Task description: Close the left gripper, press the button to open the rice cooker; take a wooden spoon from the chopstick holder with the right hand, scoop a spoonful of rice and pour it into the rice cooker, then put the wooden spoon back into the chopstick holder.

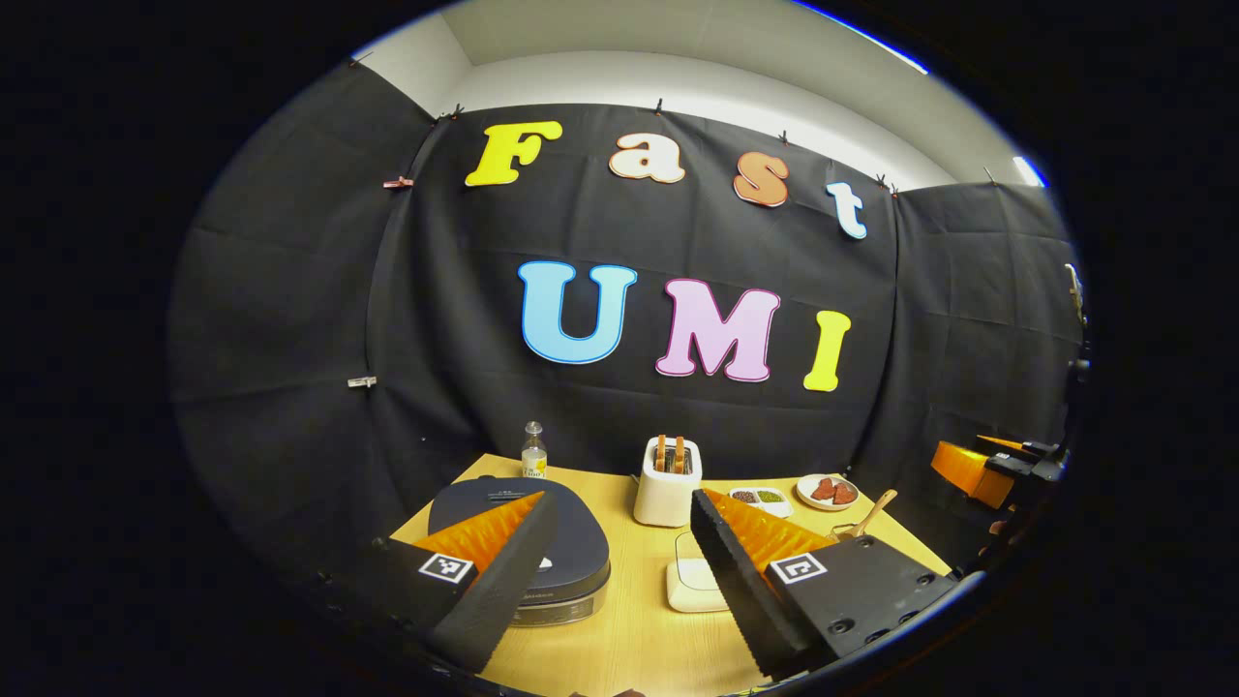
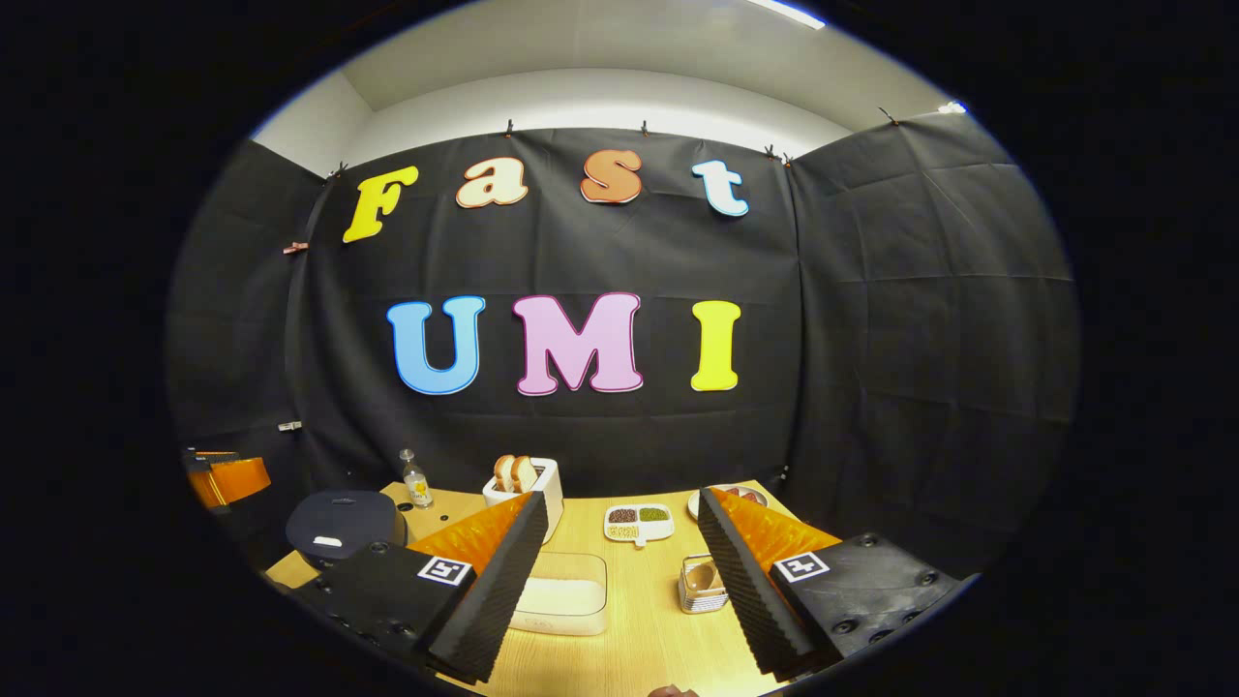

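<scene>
Orange-black left gripper (image 1: pixel 624 547) and right gripper (image 2: pixel 619 552) level, jaws wide

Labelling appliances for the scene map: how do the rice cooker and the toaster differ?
The rice cooker is dark, low and rounded with its lid shut; the toaster is white, upright and boxy. The toaster has bread slices standing in its top slots; the rice cooker's top is flat and bare. Both sit on the wooden table.
</scene>
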`<move>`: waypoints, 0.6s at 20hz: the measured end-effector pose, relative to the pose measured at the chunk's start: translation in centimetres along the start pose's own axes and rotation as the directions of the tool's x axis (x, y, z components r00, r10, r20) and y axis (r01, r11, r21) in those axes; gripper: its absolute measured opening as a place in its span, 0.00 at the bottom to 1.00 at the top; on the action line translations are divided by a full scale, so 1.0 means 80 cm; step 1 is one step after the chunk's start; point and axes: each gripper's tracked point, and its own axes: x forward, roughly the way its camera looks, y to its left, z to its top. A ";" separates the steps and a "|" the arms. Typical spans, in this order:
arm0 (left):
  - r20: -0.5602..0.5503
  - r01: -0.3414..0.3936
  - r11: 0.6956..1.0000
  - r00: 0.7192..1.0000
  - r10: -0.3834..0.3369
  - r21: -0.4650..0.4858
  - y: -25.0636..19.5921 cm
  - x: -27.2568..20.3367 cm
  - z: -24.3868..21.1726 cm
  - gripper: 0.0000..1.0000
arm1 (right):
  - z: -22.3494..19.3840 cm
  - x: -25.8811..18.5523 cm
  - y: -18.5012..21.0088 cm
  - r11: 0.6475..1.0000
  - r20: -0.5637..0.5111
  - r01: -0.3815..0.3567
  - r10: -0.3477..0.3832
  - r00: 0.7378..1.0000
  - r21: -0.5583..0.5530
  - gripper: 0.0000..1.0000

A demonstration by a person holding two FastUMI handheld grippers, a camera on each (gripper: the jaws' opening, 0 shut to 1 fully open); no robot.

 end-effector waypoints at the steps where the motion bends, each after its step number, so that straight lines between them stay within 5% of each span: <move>1: -0.001 -0.001 1.000 1.000 0.001 -0.005 0.006 -0.003 -0.003 0.95 | 0.000 -0.001 0.002 1.000 -0.002 0.003 -0.003 1.000 0.000 0.97; 8: -0.015 -0.072 0.995 0.997 0.071 -0.066 0.037 0.011 -0.003 0.92 | 0.003 0.037 -0.008 0.998 0.006 -0.053 0.053 0.999 0.033 0.97; 12: -0.077 -0.120 0.990 0.991 0.114 -0.078 0.050 0.035 -0.016 0.67 | -0.013 0.062 -0.029 0.996 -0.016 -0.087 0.088 0.996 0.028 0.97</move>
